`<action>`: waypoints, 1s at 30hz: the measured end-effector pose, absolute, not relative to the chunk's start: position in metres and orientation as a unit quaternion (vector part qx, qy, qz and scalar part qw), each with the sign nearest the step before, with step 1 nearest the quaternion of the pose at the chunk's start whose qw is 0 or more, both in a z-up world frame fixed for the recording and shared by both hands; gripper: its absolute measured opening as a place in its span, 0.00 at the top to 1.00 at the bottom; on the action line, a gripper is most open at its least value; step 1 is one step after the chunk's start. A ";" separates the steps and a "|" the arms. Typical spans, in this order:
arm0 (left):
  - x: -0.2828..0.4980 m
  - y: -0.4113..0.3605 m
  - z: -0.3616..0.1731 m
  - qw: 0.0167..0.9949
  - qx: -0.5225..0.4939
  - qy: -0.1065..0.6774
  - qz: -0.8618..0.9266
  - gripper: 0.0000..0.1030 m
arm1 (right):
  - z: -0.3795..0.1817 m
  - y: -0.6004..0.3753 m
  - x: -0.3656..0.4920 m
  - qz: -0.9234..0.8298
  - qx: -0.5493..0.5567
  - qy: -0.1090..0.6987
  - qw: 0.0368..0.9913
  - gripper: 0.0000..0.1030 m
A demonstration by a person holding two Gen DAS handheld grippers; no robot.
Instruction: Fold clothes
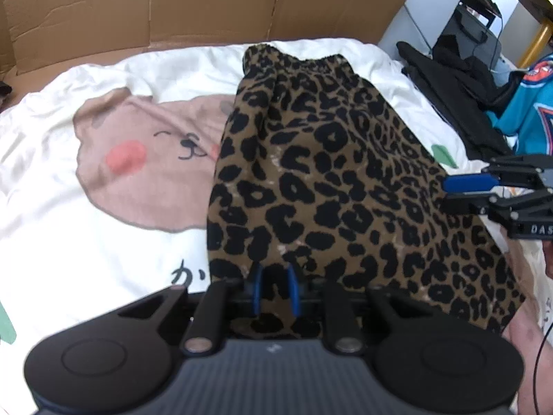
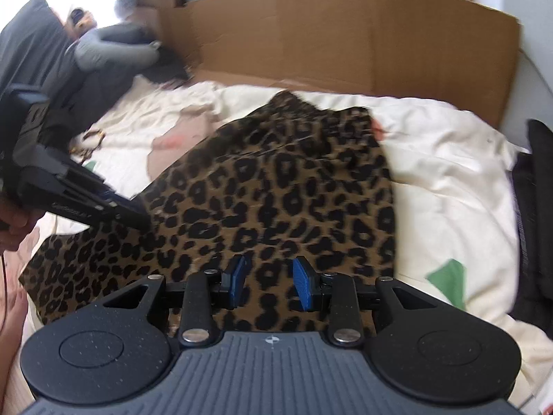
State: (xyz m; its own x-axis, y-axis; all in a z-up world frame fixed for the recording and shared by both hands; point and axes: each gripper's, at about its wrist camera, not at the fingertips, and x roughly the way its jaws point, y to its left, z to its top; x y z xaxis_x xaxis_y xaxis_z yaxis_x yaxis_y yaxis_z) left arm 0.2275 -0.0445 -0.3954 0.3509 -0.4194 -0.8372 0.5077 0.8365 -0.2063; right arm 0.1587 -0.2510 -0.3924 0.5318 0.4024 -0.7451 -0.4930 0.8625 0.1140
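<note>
Leopard-print garment (image 1: pixel 331 180) covers the bear-print bedspread (image 1: pixel 103 180) (cardboard (image 1: pixel 207 3) behind); left gripper (image 1: pixel 275 288) and right gripper (image 2: pixel 270 285) spread.

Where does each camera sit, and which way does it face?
Left wrist: on the left gripper, facing down the leopard-print garment toward the cardboard; the right gripper shows at right.
Right wrist: on the right gripper, facing over the same garment; the left gripper and a hand show at left.
Shared: garment, white bedding, cardboard.
</note>
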 end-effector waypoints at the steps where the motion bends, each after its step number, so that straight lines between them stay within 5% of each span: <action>1: 0.228 -0.045 -0.397 0.820 0.044 0.496 -0.282 0.83 | -0.394 -0.246 0.160 0.262 -0.064 0.410 0.871 0.64; 11: 0.223 -0.049 -0.397 0.819 0.045 0.490 -0.295 0.83 | -0.420 -0.252 0.158 0.242 -0.140 0.452 0.847 0.64; 30: 0.217 -0.104 -0.398 0.802 0.075 0.475 -0.354 0.83 | -0.422 -0.305 0.135 0.206 -0.090 0.476 0.850 0.65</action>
